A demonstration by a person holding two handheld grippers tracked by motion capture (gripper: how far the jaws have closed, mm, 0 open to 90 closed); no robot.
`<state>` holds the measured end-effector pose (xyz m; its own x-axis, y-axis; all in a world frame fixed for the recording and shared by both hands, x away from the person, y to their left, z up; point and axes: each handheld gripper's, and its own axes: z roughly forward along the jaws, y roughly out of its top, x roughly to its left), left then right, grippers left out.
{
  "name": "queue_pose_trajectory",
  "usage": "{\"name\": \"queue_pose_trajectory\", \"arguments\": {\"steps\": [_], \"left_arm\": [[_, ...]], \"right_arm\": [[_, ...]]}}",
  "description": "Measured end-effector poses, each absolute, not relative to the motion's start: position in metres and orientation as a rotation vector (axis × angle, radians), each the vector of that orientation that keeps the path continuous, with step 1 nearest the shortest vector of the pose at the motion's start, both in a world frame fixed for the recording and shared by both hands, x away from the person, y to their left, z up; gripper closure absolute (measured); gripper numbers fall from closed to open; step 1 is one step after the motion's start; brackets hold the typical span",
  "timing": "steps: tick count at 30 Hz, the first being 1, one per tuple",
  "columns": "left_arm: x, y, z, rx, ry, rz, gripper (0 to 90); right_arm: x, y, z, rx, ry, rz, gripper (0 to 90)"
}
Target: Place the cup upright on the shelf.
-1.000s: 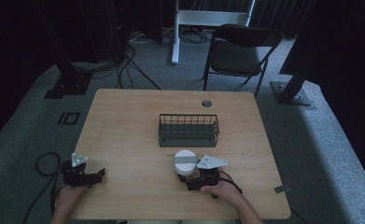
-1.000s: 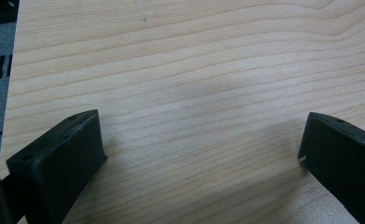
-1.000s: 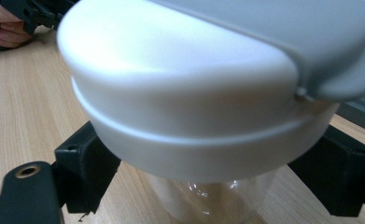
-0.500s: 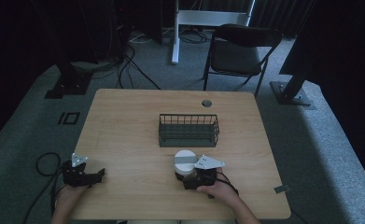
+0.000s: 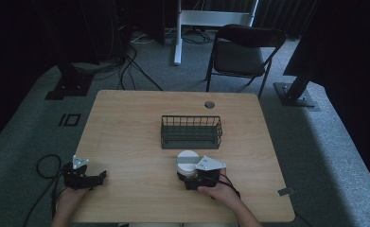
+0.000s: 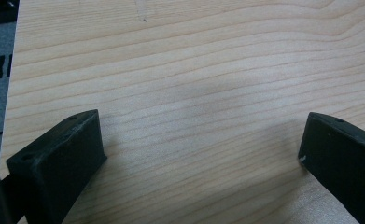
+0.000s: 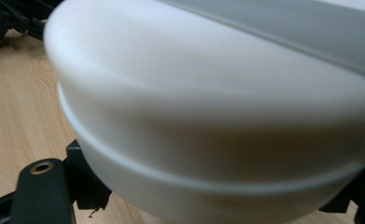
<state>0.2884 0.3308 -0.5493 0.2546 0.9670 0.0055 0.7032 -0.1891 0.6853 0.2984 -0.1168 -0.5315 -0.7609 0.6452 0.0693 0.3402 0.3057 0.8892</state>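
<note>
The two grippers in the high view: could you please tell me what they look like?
Both are black. The left gripper carries a small grey three-cornered plate and trails a black cable that loops over the floor. The right gripper has a larger pale plate on top. Up close, the left fingers are blocky matte black with small holes.

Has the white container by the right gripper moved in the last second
No. The white container sits at the same spot just in front of the wire basket, with the right gripper against it.
</note>
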Motion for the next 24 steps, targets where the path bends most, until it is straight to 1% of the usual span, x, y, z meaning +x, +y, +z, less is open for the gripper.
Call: {"name": "queue_pose_trajectory", "arguments": {"steps": [14,24], "left_arm": [[0.288,0.331,-0.549,1.965,1.512,0.606,0.2],[0.288,0.331,-0.549,1.965,1.512,0.606,0.2]], "right_arm": [[0.306,-0.12,-0.512,0.903,2.26,1.465,18.6],[0.312,-0.12,-0.488,0.876,2.225,1.487,18.6]]}}
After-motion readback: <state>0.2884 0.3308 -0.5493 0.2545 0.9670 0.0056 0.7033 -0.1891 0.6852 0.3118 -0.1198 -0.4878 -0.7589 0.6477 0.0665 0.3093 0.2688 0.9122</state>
